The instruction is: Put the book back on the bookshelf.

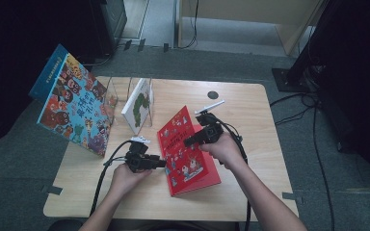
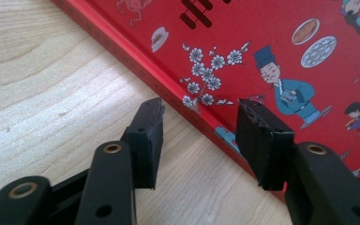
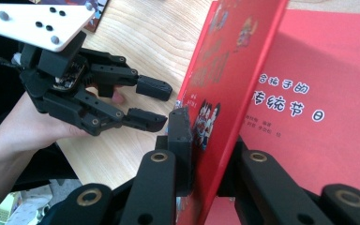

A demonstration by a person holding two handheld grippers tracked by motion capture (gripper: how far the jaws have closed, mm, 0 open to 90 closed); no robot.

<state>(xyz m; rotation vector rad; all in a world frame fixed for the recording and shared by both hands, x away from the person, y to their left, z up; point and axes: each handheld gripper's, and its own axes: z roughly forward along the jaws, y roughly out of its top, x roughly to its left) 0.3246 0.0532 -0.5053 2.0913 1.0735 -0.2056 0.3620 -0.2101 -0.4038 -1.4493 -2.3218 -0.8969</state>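
The right claw (image 3: pixel 201 140) clamps the red book's (image 1: pixel 188 149) lifted cover, while the left claw (image 2: pixel 199 133), jaws apart, sits just beside the book's spine edge on the desk (image 1: pixel 250 110).

In the right gripper view the lifted cover (image 3: pixel 234 84) of the red book (image 3: pixel 328 93) hides the right-hand jaw's pad, and the frame's top and right edges cut the book off. In the left gripper view the book (image 2: pixel 272 51) runs off the upper right, so its title is only partly visible. In the high view, the small dark round spot (image 1: pixel 213 95) near the table's (image 1: pixel 250 192) top centre is too small to identify
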